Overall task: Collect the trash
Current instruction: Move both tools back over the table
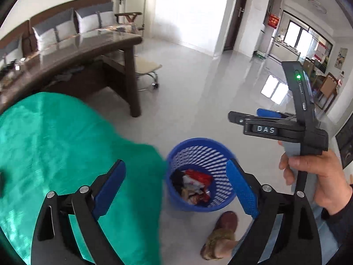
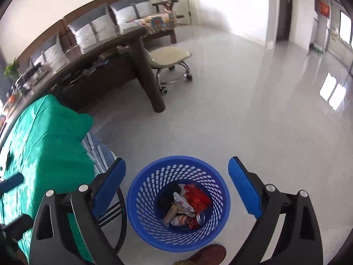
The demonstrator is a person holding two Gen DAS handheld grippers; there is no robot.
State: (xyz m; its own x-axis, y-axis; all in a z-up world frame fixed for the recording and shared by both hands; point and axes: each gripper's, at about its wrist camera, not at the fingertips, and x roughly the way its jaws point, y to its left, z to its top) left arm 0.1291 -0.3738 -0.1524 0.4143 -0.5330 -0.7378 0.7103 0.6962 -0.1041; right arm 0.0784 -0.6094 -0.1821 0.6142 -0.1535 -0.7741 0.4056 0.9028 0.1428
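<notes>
Spreading across the frame, a pale tiled floor (image 2: 220,110) carries a long dark wooden worktop (image 2: 106,53) with a cushioned bench (image 2: 99,26) behind it and a wheeled stool (image 2: 169,55) at its end. Nearer the cameras, a green cloth (image 1: 66,150) drapes a second worktop. Beside its hanging edge stands a blue perforated wastebasket (image 2: 176,203) on the floor, holding the collected trash (image 2: 187,205): red and white wrappers, what looks like a drinks can, and something dark. Above the basket the right hand-held gripper (image 2: 177,183) hangs with its blue fingers spread wide and nothing between them; the left hand-held gripper (image 1: 176,190) is likewise wide apart and empty. A bare hand (image 1: 317,172) grips the right tool's handle, and a brown slipper (image 1: 220,236) stands by the basket.
</notes>
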